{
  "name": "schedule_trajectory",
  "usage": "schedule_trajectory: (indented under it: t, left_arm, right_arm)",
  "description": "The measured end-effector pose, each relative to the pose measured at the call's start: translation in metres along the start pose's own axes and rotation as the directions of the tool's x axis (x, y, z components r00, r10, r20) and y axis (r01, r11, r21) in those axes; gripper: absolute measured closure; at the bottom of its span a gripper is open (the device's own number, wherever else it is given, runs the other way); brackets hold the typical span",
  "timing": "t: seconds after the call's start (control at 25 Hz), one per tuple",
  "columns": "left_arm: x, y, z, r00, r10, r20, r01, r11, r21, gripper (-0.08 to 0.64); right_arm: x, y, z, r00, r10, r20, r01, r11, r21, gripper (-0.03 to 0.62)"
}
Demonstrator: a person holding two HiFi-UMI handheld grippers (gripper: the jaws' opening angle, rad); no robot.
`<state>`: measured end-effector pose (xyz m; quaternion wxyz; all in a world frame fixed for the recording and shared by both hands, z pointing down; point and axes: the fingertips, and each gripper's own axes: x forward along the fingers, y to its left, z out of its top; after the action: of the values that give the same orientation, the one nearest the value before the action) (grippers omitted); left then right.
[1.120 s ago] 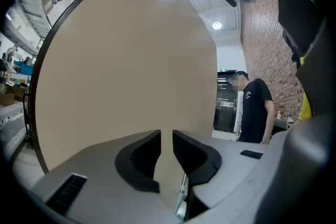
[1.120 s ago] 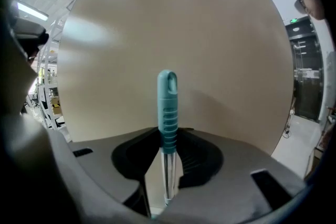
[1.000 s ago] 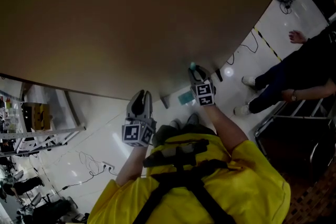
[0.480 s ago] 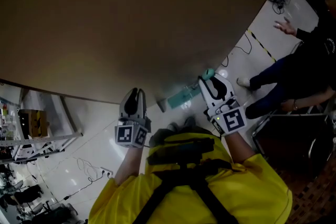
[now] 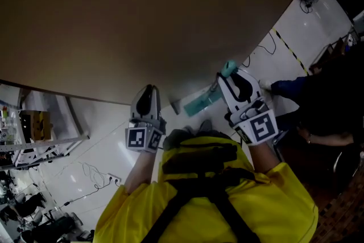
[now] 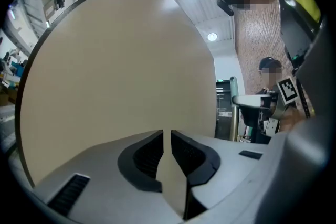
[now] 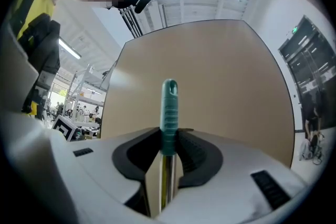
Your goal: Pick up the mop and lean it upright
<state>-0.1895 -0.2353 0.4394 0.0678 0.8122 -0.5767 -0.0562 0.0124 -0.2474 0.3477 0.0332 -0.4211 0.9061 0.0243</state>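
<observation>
In the right gripper view the mop's teal handle grip and metal shaft stand upright between the jaws of my right gripper, which is shut on them in front of the beige wall. The head view has that right gripper just below the handle's teal tip, and the teal mop head lies on the white floor at the foot of the wall. My left gripper hangs apart to the left. Its jaws are shut with nothing between them, pointing at the wall.
A large beige wall panel fills the space ahead. A person in dark clothes stands close on the right. Cables trail over the floor at lower left, near metal racks. Yellow-black tape marks the floor at upper right.
My right gripper has risen and shifted right with the mop handle in it. The mop head has slid along the foot of the wall. The left gripper has barely moved.
</observation>
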Motion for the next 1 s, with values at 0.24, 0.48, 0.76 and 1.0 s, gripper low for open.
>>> schedule_trajectory:
  t: [0.24, 0.48, 0.76, 1.0]
  left_arm:
    - [-0.002, 0.001, -0.009, 1.0, -0.015, -0.018, 0.014, 1.0, -0.017, 0.509]
    - [-0.005, -0.008, -0.026, 0.997, -0.026, -0.067, 0.026, 1.0, -0.01, 0.509]
    - [-0.009, -0.004, -0.04, 0.993, -0.008, -0.115, 0.009, 1.0, 0.004, 0.509]
    - [-0.01, 0.004, -0.056, 0.986, 0.003, -0.165, -0.002, 1.0, 0.005, 0.509]
  right_arm:
    - [0.007, -0.004, -0.049, 0.998, -0.003, -0.061, 0.003, 1.0, -0.003, 0.483]
    - [0.011, -0.017, -0.167, 0.979, -0.039, -0.199, 0.042, 0.999, 0.011, 0.485]
    - [0.019, -0.034, -0.278, 0.94, -0.084, -0.331, 0.103, 0.994, 0.04, 0.485]
    - [0.047, -0.034, -0.313, 0.923, -0.072, -0.377, 0.093, 0.995, 0.038, 0.485]
